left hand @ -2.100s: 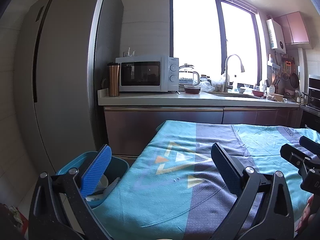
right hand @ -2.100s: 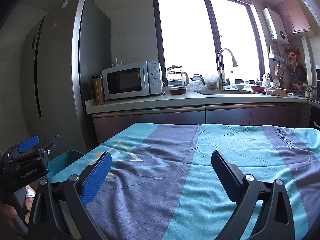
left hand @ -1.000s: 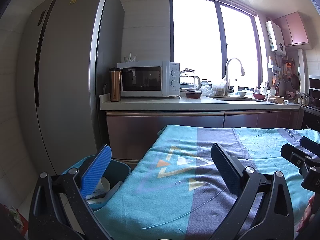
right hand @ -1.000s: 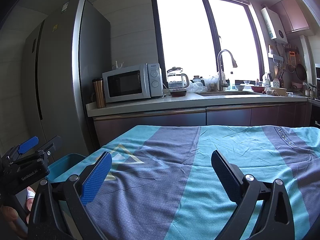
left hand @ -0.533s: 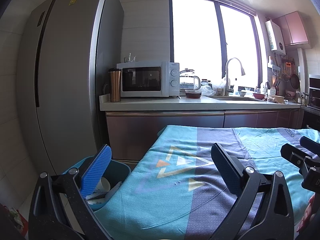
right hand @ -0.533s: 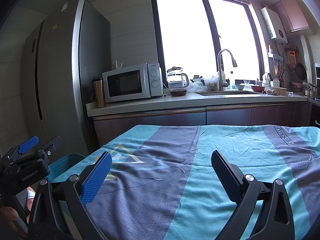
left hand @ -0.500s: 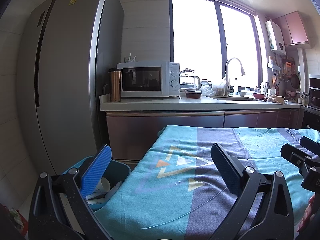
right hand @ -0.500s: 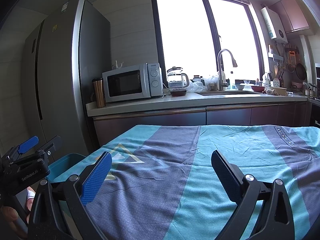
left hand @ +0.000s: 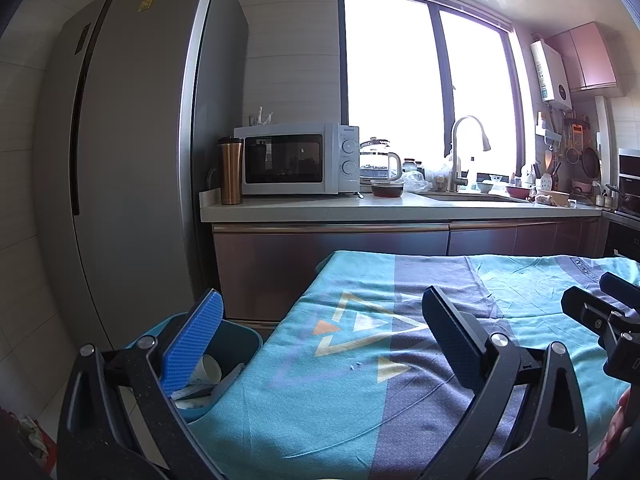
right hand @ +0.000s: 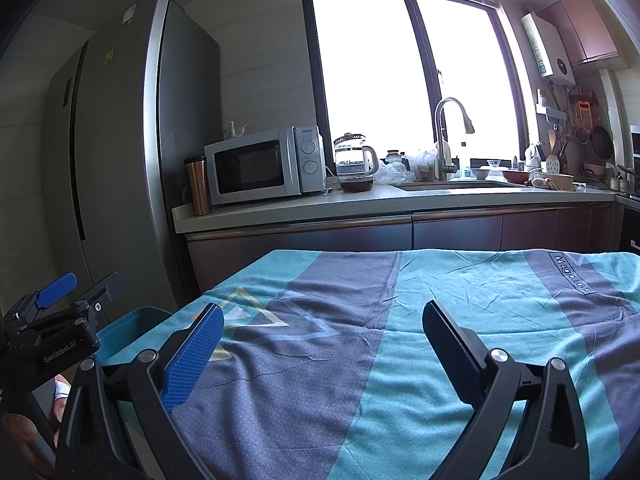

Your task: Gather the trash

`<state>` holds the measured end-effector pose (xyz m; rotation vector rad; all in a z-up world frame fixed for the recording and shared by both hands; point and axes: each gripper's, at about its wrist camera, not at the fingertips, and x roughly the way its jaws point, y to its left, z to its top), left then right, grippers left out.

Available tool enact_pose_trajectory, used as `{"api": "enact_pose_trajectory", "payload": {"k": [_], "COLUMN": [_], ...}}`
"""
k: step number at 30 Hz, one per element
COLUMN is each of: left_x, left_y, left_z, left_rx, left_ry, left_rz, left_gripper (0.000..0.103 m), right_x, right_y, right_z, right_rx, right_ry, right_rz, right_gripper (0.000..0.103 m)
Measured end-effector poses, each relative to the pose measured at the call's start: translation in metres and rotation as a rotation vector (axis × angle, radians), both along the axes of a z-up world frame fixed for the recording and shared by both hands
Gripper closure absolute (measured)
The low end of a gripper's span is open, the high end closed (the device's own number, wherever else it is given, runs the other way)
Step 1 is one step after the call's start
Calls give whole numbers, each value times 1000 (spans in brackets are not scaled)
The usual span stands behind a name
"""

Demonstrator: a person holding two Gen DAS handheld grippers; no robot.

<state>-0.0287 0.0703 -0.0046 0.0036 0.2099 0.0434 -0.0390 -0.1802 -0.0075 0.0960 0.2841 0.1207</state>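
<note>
A blue trash bin point(left hand: 240, 340) stands on the floor at the table's left end and holds a paper cup point(left hand: 210, 366) and crumpled white trash. My left gripper point(left hand: 320, 336) is open and empty, held over the table's left edge beside the bin. My right gripper point(right hand: 320, 344) is open and empty above the tablecloth. The bin's rim point(right hand: 132, 320) shows at the left of the right wrist view, next to the left gripper's body point(right hand: 56, 332). A few tiny white crumbs point(left hand: 356, 366) lie on the cloth.
The table is covered by a teal and grey cloth point(right hand: 400, 320). Behind it runs a kitchen counter point(left hand: 400, 208) with a microwave point(left hand: 296, 158), a copper tumbler point(left hand: 231, 170), a kettle and a sink. A tall grey fridge point(left hand: 132, 160) stands at the left.
Both grippers tilted slightly upward early on, then stayed still. Both remain open and empty.
</note>
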Motion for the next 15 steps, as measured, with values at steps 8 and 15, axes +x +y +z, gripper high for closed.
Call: {"api": "enact_pose_trajectory", "payload": {"k": [8, 15], "left_x": [1, 0], "left_y": [-1, -4], "left_z": [-1, -3], "left_rx": [4, 13], "left_ry": [-1, -10], "left_rz": [-2, -15], "left_gripper": [5, 5], "right_x": [1, 1], "right_y": [-1, -2], "right_z": [-1, -2], "right_rx": [7, 10], "right_ry": [3, 8], "right_rz": [-2, -2], "right_gripper": [7, 7]}}
